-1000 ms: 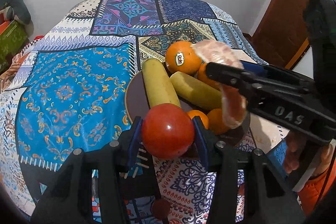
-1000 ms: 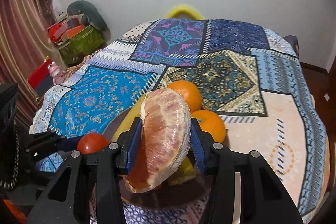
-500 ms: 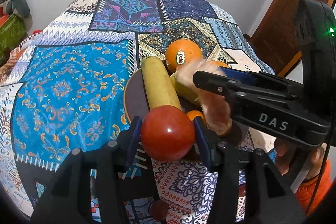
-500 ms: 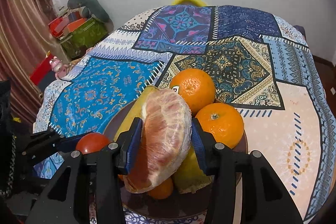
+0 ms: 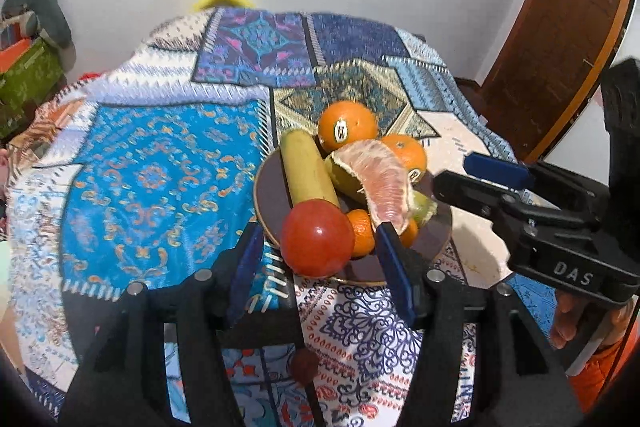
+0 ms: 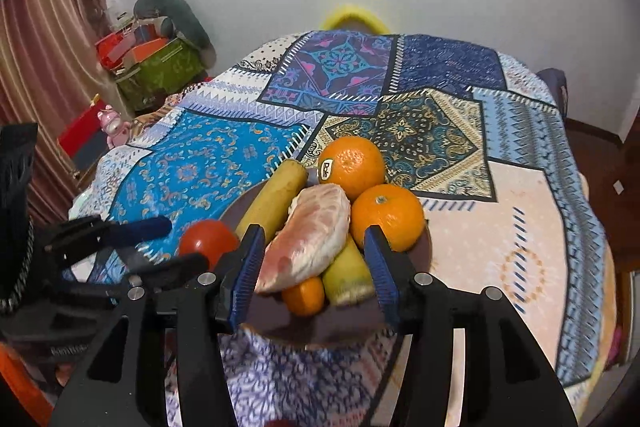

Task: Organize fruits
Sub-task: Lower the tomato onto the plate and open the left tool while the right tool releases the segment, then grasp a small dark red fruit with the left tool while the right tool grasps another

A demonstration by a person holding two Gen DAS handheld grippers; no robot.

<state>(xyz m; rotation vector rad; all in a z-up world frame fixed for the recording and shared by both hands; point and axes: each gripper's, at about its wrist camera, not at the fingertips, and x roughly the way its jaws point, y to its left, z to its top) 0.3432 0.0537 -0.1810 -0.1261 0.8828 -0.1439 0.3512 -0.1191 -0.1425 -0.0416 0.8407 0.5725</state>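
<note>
now both grippers, left gripper (image 5: 316,247) & right gripper (image 6: 314,259), are sitting spread; tomato (image 5: 317,243) & pomelo wedge (image 6: 310,243) are resting on plate (image 5: 272,187), so be backing out straight w/o nudging fruit.

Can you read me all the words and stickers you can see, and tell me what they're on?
"DAS": white letters on the black body of the right gripper.
"Dole": sticker on the big orange at the back of the plate.
A second sticker, on the smaller orange, is too small to read.

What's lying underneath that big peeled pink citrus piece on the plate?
The peeled pomelo piece rests on a yellow-green banana and a small orange. Whatever else lies beneath it on the plate is covered.
</note>
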